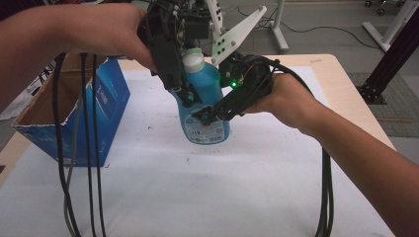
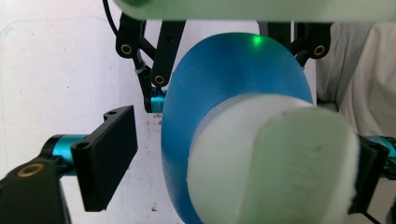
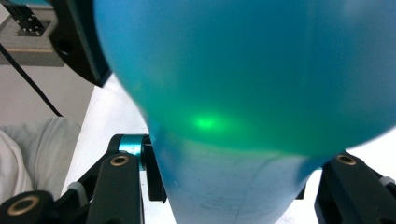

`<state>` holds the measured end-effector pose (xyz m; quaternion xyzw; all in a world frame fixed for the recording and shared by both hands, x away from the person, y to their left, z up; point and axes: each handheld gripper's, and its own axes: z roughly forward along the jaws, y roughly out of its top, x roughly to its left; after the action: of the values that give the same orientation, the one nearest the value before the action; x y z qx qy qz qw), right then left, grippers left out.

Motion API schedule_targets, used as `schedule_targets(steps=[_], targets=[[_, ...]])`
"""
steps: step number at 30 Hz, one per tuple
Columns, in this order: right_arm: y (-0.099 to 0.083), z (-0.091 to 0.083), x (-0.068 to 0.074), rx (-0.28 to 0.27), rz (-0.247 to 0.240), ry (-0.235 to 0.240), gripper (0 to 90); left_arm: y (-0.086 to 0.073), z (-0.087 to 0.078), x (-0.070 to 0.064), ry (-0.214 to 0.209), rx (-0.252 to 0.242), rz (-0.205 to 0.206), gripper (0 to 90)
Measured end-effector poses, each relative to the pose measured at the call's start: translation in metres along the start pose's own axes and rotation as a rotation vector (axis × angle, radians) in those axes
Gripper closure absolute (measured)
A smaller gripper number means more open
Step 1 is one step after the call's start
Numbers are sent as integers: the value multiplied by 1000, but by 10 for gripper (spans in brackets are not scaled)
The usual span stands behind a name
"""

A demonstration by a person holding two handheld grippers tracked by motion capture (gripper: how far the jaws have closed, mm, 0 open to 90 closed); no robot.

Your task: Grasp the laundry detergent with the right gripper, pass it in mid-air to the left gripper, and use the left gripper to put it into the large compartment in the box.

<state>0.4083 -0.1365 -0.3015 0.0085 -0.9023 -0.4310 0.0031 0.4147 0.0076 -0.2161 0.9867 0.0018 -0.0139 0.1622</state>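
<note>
White sheeting covers the wooden table (image 1: 341,84), with grey floor and metal stands beyond its far edge. Toward the left edge sits an open blue cardboard box (image 1: 106,106), its flaps raised. Black cables (image 1: 94,187) hang from both grippers and trail down to the near edge.

Above the middle of the sheet, a blue bottle (image 1: 205,106) with a white cap (image 1: 193,59) is held off the table, slightly tilted, its label facing the high view.

Both hands meet at it. The left gripper (image 1: 188,98) comes down from above, beside the cap; in the left gripper view its jaws straddle the bottle's upper body, the left jaw standing clear of the plastic, so it is spread rather than clamping. The right gripper (image 1: 210,114) reaches in from the right and pinches the bottle's lower body, both jaws pressed against its sides in the right gripper view.
</note>
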Motion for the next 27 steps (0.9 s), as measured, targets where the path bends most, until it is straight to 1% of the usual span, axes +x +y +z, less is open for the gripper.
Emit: schedule_targets(steps=[1, 6, 7, 11, 12, 15, 17, 19, 20, 23, 24, 27], targets=[[0, 0, 0, 0, 0, 0, 470, 0, 0, 0, 0, 0, 0, 162], [0, 2, 0, 2, 3, 5, 470, 0, 2, 0, -11, -1, -2, 171], [0, 2, 0, 1, -5, 2, 469, 0, 3, 0, -13, -2, 3, 200], [0, 2, 0, 1, -1, 4, 469, 0, 3, 0, -24, -10, 11, 221], [0, 2, 0, 3, 1, 5, 469, 0, 3, 0, -27, -11, 12, 243], [0, 3, 0, 6, 1, 5, 469, 0, 3, 0, -27, -9, 13, 244], [0, 3, 0, 10, -2, 3, 469, 0, 3, -1, -31, -11, 18, 279], [0, 3, 0, 7, 0, 5, 468, 0, 3, -1, -33, -9, 24, 281], [0, 4, 0, 2, -2, 6, 468, -1, 3, -1, -32, -12, 26, 327], [0, 4, 0, -1, 1, 8, 468, -1, 2, -1, -26, -16, 27, 338], [0, 4, 0, -1, 1, 8, 468, -1, 2, -1, -30, -15, 31, 338], [0, 3, 0, 3, 8, 10, 468, -1, 2, -2, -34, -19, 37, 374]])
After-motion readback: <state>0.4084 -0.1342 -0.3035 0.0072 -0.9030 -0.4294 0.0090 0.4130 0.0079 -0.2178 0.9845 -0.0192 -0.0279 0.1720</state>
